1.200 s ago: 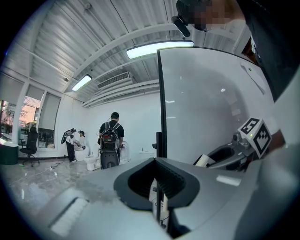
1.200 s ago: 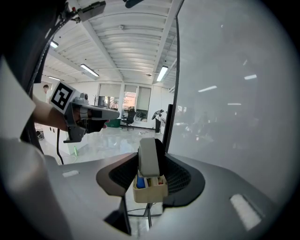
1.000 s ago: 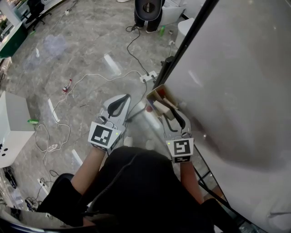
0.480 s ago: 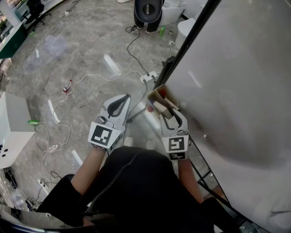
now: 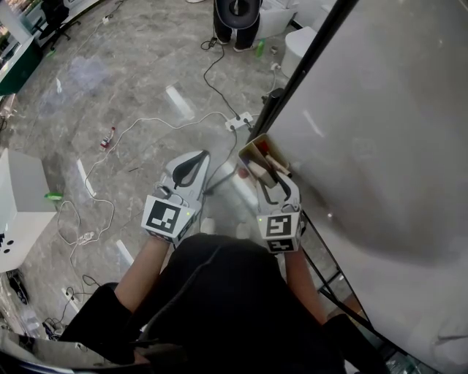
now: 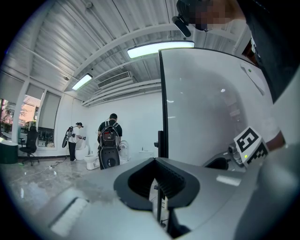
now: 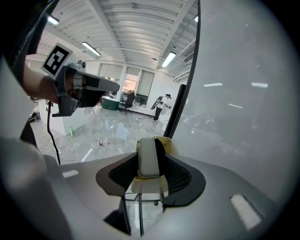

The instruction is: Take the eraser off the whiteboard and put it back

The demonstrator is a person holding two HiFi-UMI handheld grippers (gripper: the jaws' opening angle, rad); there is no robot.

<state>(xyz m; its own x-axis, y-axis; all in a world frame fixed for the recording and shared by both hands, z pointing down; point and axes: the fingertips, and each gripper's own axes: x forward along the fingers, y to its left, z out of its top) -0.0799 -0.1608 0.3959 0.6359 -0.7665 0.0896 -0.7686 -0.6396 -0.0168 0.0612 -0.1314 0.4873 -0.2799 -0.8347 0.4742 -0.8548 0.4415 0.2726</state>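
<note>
In the right gripper view a pale, oblong eraser (image 7: 149, 159) stands upright between the dark pads of my right gripper (image 7: 150, 174), which is shut on it. From the head view, that gripper (image 5: 271, 177) points at the lower left corner of the whiteboard (image 5: 380, 131), with the eraser (image 5: 257, 170) just short of a small yellow-edged tray (image 5: 251, 150) fixed there. My left gripper (image 5: 191, 166) hangs level to the left of it, away from the board, jaws together and empty; its own view (image 6: 157, 188) looks past the board's black edge (image 6: 163, 103).
Cables and a power strip (image 5: 239, 123) lie on the grey floor ahead. A person with a dark machine (image 5: 238, 14) stands at the far end; two people (image 6: 109, 138) show in the left gripper view. A white cabinet (image 5: 22, 197) stands at the left.
My right gripper has shifted a little left and forward toward the tray and rolled slightly, still gripping the eraser. The left gripper has not moved.
</note>
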